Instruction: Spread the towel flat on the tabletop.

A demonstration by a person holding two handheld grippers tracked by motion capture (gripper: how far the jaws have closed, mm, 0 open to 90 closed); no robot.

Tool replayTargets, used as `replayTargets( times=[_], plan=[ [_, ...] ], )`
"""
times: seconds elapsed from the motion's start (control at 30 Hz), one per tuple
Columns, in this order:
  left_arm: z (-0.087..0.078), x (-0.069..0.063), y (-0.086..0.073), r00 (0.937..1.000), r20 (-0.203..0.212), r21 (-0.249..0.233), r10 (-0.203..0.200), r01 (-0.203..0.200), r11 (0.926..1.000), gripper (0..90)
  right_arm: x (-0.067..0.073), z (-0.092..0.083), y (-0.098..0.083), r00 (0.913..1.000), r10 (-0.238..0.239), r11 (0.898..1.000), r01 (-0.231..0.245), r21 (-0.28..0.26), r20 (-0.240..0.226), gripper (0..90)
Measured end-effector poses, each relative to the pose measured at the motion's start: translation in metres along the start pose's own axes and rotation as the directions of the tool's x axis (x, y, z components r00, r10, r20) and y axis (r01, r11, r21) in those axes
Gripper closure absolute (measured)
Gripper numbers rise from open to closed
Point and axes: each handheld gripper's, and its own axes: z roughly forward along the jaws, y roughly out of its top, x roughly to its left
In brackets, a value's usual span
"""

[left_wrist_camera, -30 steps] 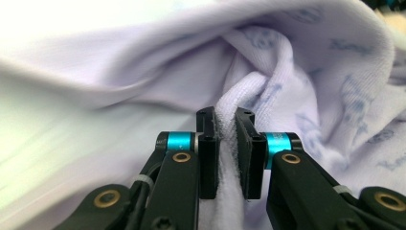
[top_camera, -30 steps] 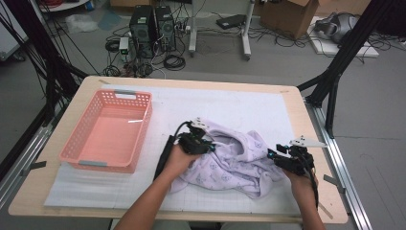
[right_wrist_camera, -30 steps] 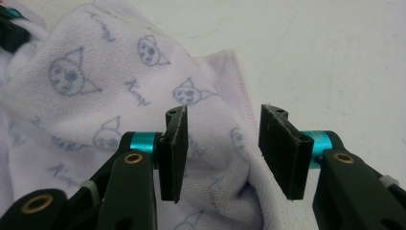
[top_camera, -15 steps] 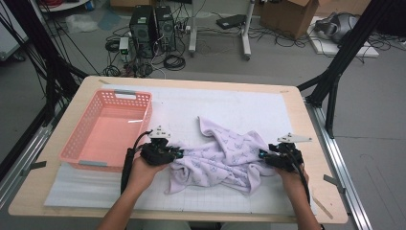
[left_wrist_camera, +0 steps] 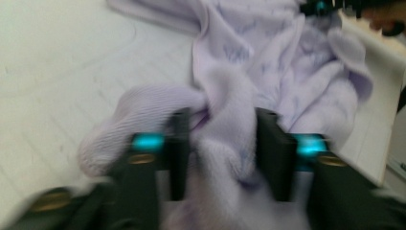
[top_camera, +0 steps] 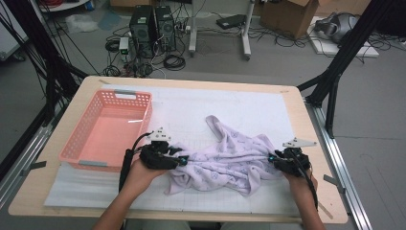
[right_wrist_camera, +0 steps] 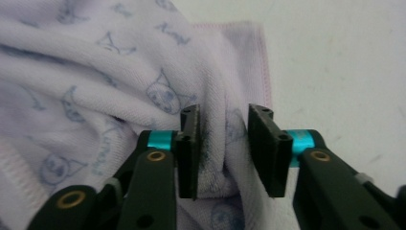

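A pale lilac cloth point(top_camera: 230, 160) printed with small cat faces lies crumpled on the white mat, stretched between my two grippers. My left gripper point(top_camera: 184, 160) is at the cloth's left end. Its jaws have just been opening, and a loose fold of the cloth point(left_wrist_camera: 268, 62) lies between them in the left gripper view, where the left gripper point(left_wrist_camera: 222, 143) stands open. My right gripper point(top_camera: 270, 157) is at the cloth's right end. Its jaws have just been closing, and the right gripper point(right_wrist_camera: 222, 143) pinches a bunched fold of the cloth point(right_wrist_camera: 95, 62).
A pink plastic basket point(top_camera: 143, 124) stands to the left of the left hand. The white mat point(top_camera: 239, 105) covers most of the wooden table point(top_camera: 298, 115). Black frame legs, computers and cables are on the floor beyond the far edge.
My left hand has moved left and nearer to the person, from the cloth's middle to its left end, drawing the cloth out flatter and wider. The right hand has stayed put.
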Motion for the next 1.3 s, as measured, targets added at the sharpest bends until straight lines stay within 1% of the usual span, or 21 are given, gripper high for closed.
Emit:
replayTargets(
  times=[0.07, 0.13, 0.2, 0.27, 0.47, 0.57, 0.6, 0.63, 0.7, 0.77, 0.83, 0.93, 0.97, 1.0, 1.03, 1.07, 1.17, 1.2, 1.23, 1.27, 1.3],
  plan=[
    [0.004, 0.0, 0.013, 0.9999, -0.016, -0.037, 0.005, -0.006, 0.9993, 45.1, -0.001, -0.005, 0.001, 0.9999, 0.015, 0.999, -0.015, -0.044, -0.003, 59.4],
    [0.011, 0.001, 0.025, 0.9994, -0.028, -0.034, 0.02, -0.02, 0.9992, 44.5, -0.004, -0.01, 0.001, 0.9993, 0.036, 0.996, -0.036, -0.087, -0.009, 56.7],
    [0.022, 0.004, 0.036, 0.9991, -0.036, -0.031, 0.023, -0.024, 0.9992, 44.2, -0.005, -0.013, 0.001, 0.9988, 0.048, 0.993, -0.048, -0.109, -0.009, 56.6],
    [0.036, 0.007, 0.043, 0.998, -0.048, -0.028, 0.042, -0.044, 0.9986, 45.0, -0.007, -0.015, 0.001, 0.9986, 0.052, 0.991, -0.053, -0.12, -0.012, 56.5],
    [0.087, 0.014, 0.052, 0.9982, -0.041, 0.053, 0.045, -0.042, 0.9977, 44.5, -0.01, -0.015, 0.0, 0.9973, 0.068, 0.989, -0.071, -0.128, -0.026, 55.6],
    [0.11, 0.011, 0.057, 0.9967, -0.034, 0.107, 0.074, -0.07, 0.9918, 44.3, -0.01, -0.014, 0.001, 0.9971, 0.07, 0.989, -0.073, -0.132, -0.03, 55.6],
    [0.121, 0.009, 0.059, 0.9956, -0.036, 0.147, 0.086, -0.08, 0.9859, 44.3, -0.009, -0.014, 0.001, 0.9973, 0.068, 0.989, -0.071, -0.129, -0.03, 55.6],
    [0.127, 0.007, 0.059, 0.9952, -0.038, 0.165, 0.09, -0.082, 0.9829, 44.0, -0.009, -0.013, 0.001, 0.9972, 0.066, 0.989, -0.07, -0.127, -0.036, 55.6],
    [0.14, 0.004, 0.06, 0.9931, -0.032, 0.208, 0.113, -0.104, 0.9725, 43.8, -0.008, -0.012, 0.002, 0.9975, 0.061, 0.99, -0.065, -0.124, -0.037, 55.6],
    [0.149, 0.002, 0.059, 0.9934, -0.024, 0.215, 0.112, -0.105, 0.971, 43.8, -0.007, -0.012, 0.002, 0.9976, 0.057, 0.99, -0.062, -0.125, -0.039, 55.6],
    [0.156, 0.001, 0.056, 0.9936, -0.021, 0.247, 0.111, -0.102, 0.9635, 44.1, -0.008, -0.012, 0.002, 0.9975, 0.059, 0.99, -0.063, -0.127, -0.04, 55.6],
    [0.157, -0.004, 0.054, 0.9872, -0.051, 0.248, 0.151, -0.134, 0.9595, 47.8, -0.01, -0.011, 0.001, 0.9972, 0.063, 0.99, -0.068, -0.125, -0.041, 55.0],
    [0.156, -0.005, 0.054, 0.9816, -0.066, 0.253, 0.179, -0.157, 0.9547, 53.3, -0.01, -0.011, 0.002, 0.997, 0.065, 0.989, -0.07, -0.127, -0.04, 55.0],
    [0.155, -0.004, 0.054, 0.9816, -0.064, 0.252, 0.18, -0.159, 0.9546, 63.6, -0.01, -0.011, 0.002, 0.9967, 0.07, 0.989, -0.075, -0.126, -0.04, 54.9],
    [0.154, -0.003, 0.054, 0.9853, -0.033, 0.249, 0.168, -0.154, 0.9561, 74.5, -0.01, -0.011, 0.002, 0.9966, 0.07, 0.989, -0.075, -0.129, -0.044, 54.9],
    [0.154, -0.003, 0.053, 0.9852, -0.028, 0.248, 0.169, -0.157, 0.9559, 81.5, -0.01, -0.011, 0.002, 0.9966, 0.07, 0.989, -0.075, -0.129, -0.043, 54.9],
    [0.148, -0.004, 0.053, 0.9845, -0.015, 0.27, 0.175, -0.164, 0.9486, 83.6, -0.009, -0.011, 0.003, 0.9969, 0.066, 0.989, -0.071, -0.128, -0.043, 55.0],
    [0.144, -0.004, 0.052, 0.9862, -0.018, 0.26, 0.165, -0.154, 0.9532, 83.8, -0.009, -0.011, 0.003, 0.9968, 0.067, 0.989, -0.072, -0.127, -0.044, 55.0],
    [0.138, -0.002, 0.049, 0.9889, -0.023, 0.238, 0.147, -0.137, 0.9614, 83.9, -0.01, -0.01, 0.003, 0.9966, 0.069, 0.989, -0.074, -0.126, -0.045, 55.0],
    [0.132, 0.0, 0.046, 0.9911, -0.018, 0.233, 0.132, -0.124, 0.9645, 84.0, -0.01, -0.01, 0.003, 0.9964, 0.07, 0.989, -0.076, -0.128, -0.047, 55.1],
    [0.125, 0.004, 0.043, 0.9921, -0.015, 0.238, 0.125, -0.118, 0.9641, 84.1, -0.01, -0.009, 0.004, 0.9963, 0.071, 0.989, -0.077, -0.129, -0.048, 55.3]
  ],
)
